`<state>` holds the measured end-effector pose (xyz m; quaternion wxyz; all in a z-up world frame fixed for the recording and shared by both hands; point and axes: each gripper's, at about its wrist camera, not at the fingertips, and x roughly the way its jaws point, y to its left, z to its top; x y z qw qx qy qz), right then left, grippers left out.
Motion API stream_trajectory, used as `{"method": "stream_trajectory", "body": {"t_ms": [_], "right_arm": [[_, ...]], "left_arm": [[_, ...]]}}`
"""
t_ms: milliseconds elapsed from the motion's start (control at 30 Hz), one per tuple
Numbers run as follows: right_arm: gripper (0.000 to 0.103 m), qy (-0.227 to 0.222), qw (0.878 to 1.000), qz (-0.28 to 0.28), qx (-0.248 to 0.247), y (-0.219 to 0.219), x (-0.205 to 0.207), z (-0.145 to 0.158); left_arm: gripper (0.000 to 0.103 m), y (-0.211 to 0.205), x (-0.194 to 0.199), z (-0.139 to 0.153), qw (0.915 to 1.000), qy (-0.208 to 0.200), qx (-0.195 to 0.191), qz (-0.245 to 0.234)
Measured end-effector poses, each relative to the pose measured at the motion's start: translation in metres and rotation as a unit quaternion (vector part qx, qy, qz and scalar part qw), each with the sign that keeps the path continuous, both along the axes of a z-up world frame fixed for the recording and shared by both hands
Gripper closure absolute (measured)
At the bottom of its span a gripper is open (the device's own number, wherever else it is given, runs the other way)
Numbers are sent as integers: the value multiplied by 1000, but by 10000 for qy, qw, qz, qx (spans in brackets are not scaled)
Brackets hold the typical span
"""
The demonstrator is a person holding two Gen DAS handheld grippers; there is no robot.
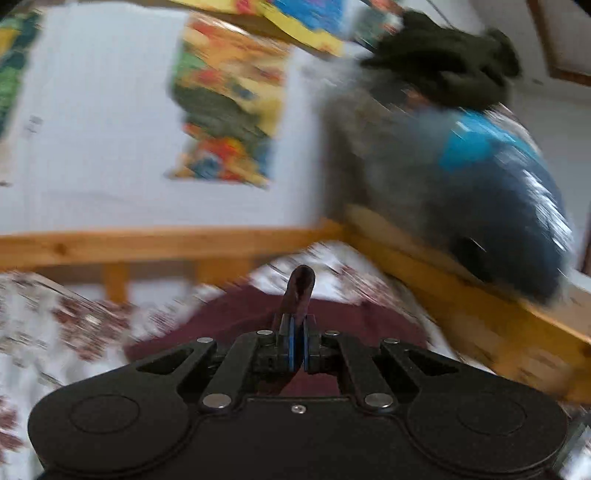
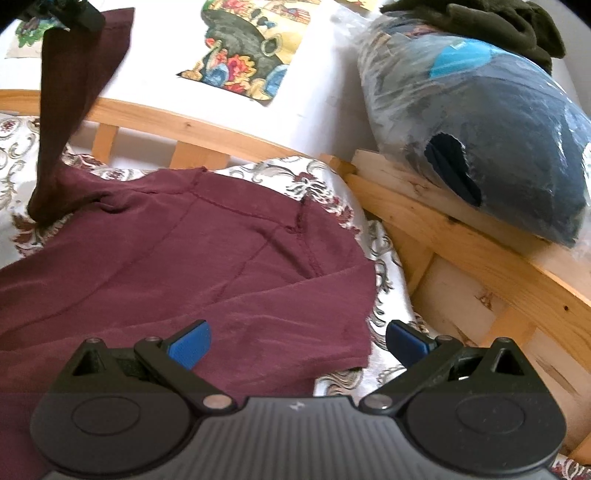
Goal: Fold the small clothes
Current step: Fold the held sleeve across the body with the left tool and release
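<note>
A maroon garment (image 2: 192, 251) lies spread on the patterned bedspread (image 2: 325, 177). My left gripper (image 1: 297, 347) is shut on a fold of the maroon garment (image 1: 301, 291), pinched between its blue pads; its view is motion-blurred. In the right wrist view the left gripper (image 2: 70, 14) shows at the top left, holding one sleeve (image 2: 74, 96) lifted high above the bed. My right gripper (image 2: 297, 343) is open and empty, hovering over the garment's near right edge, its blue pads (image 2: 190, 345) wide apart.
A wooden bed rail (image 2: 461, 236) runs along the back and right. A plastic-wrapped bundle of dark clothes (image 2: 491, 125) with a dark green cloth (image 2: 491, 22) on top rests on the rail at right. Colourful pictures (image 2: 251, 48) hang on the white wall.
</note>
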<state>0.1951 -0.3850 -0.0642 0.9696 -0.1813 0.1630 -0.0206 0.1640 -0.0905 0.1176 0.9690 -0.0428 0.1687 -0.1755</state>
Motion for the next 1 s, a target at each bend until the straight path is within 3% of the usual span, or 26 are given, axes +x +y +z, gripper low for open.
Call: {"method": "stream_trajectory", "body": {"t_ms": [267, 367, 567, 1000], "right_arm": [[0, -41, 9995, -277, 133, -19, 4, 2], [0, -64, 9994, -320, 148, -22, 4, 3], [0, -86, 9992, -350, 172, -25, 5, 4], [0, -96, 9987, -461, 187, -30, 6, 2]], "left_arm": [[99, -45, -5, -63, 9926, 906, 53, -812], [99, -52, -13, -74, 9904, 1018, 112, -927], [99, -60, -31, -77, 9894, 875, 244, -1133], [95, -65, -23, -122, 9776, 1627, 490, -1240]]}}
